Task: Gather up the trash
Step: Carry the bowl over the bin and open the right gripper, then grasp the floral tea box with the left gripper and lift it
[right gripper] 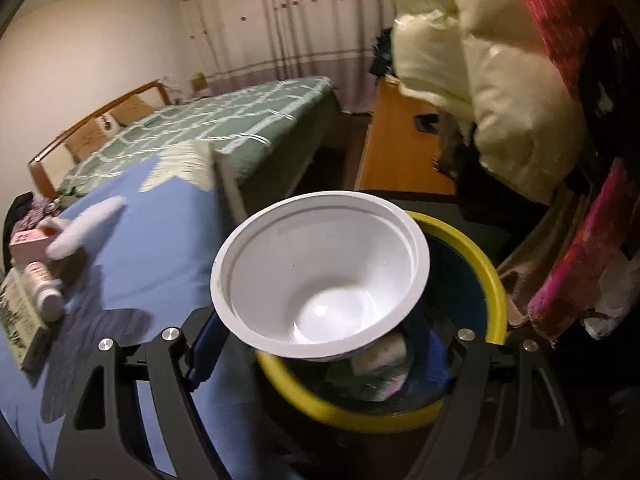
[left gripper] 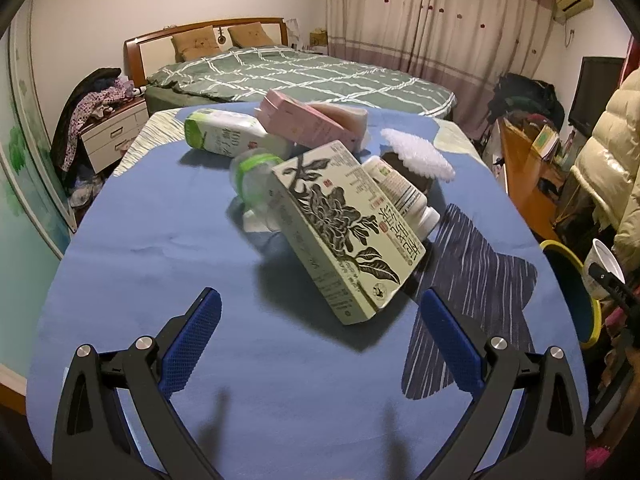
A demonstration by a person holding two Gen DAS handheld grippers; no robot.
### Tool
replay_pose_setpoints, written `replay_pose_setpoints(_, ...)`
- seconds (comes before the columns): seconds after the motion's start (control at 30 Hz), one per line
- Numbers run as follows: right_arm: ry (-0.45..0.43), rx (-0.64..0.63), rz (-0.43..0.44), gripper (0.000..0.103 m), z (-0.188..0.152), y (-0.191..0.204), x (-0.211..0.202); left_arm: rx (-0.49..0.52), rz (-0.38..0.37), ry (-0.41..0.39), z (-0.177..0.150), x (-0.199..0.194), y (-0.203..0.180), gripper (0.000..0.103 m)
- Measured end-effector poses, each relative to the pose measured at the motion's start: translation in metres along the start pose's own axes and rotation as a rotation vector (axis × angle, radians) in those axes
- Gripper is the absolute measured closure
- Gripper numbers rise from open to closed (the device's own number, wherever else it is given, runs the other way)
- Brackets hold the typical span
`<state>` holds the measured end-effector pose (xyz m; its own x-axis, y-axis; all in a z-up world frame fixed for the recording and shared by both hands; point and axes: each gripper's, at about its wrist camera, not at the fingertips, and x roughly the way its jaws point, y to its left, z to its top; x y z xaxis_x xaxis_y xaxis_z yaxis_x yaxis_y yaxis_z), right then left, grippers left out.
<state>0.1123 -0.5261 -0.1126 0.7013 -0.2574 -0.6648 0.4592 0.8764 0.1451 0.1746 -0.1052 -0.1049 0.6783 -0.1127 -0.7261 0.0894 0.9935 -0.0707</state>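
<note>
Blue-clothed table (left gripper: 160, 216): right gripper (right gripper: 320, 344) is clasping white plastic bowl (right gripper: 320, 272) above yellow-rimmed bin (right gripper: 494, 292); left gripper (left gripper: 320, 344) is spreading wide, green printed carton (left gripper: 340, 228) lying just ahead.

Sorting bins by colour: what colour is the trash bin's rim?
Yellow; the trash bin's rim shows best in the right wrist view.

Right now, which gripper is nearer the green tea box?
Left. The left gripper hangs open just short of the green tea box on the blue cloth. The right gripper is off the table edge, holding a white bowl over the yellow-rimmed bin.
</note>
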Motion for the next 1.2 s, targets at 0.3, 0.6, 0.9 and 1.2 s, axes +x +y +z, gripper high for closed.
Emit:
replay_pose_setpoints(0.3,0.036,0.06,-0.014,0.024,0.001,-0.021,0.015,0.031,0.026,0.036,0.002,0.025,-0.02,0.005)
replay_pose_setpoints(0.6,0.027,0.059,0.009,0.022,0.001,-0.017,0.01,0.051,0.06,0.072,0.002,0.048,-0.022,0.005)
replay_pose_setpoints(0.9,0.041,0.046,0.022,0.022,-0.001,-0.01,0.014,-0.054,0.115,0.088,0.005,0.05,0.031,0.005)
replay_pose_setpoints(1.2,0.042,0.02,0.031,0.022,0.0,0.004,0.014,-0.118,0.122,0.043,0.008,0.023,0.07,0.005)
